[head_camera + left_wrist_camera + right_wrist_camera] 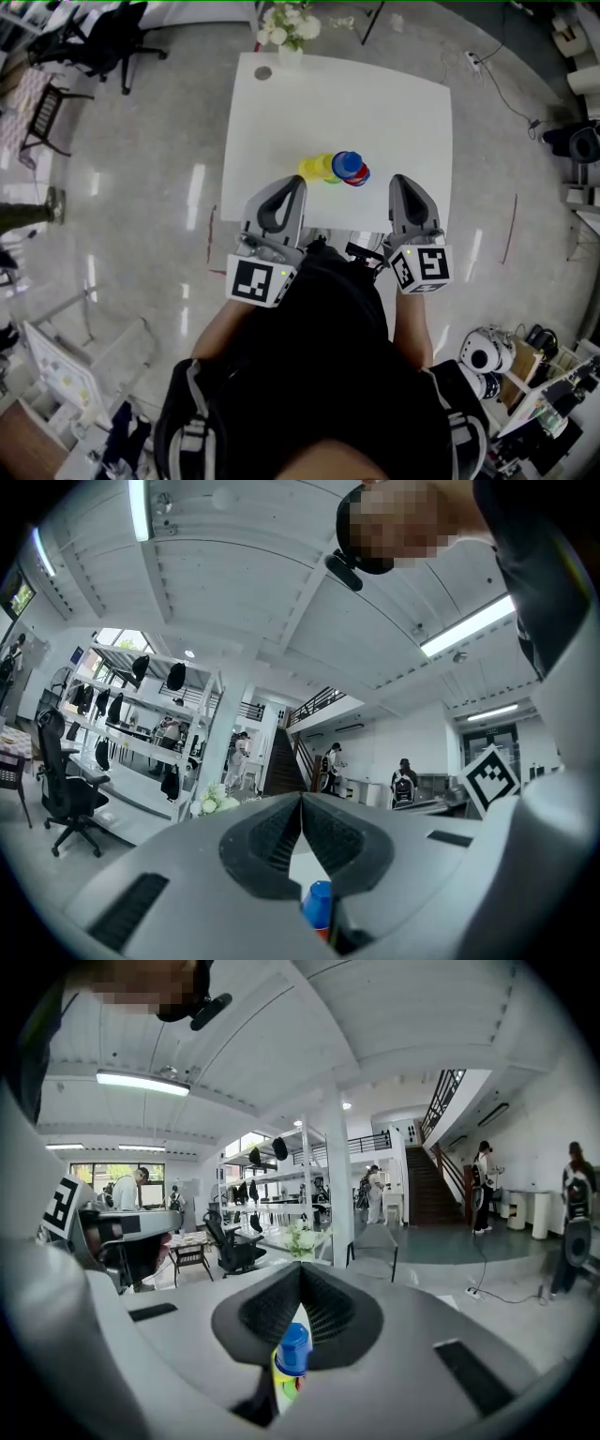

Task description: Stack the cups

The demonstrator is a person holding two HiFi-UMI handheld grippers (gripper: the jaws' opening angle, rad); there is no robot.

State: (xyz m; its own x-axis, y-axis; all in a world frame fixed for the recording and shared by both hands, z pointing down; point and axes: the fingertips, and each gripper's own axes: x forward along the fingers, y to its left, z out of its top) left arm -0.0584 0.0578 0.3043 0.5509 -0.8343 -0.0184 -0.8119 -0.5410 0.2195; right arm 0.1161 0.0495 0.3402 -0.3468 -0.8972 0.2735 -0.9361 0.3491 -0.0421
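The cups [335, 169] sit clustered on the near part of the table [394, 103], the left gripper [292, 186] over the near edge to their left, the right gripper [403, 183] to their right, and flowers [289, 26] at the far edge.

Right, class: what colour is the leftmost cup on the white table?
Yellow; the cup shows best in the head view.

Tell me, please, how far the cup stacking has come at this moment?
Done: the blue cup appears to sit on the red cup; the yellow cup and green cup are close beside them. In hand: nothing; left gripper and right gripper are shut and empty, short of the cups. Left: probably joining these into one stack.
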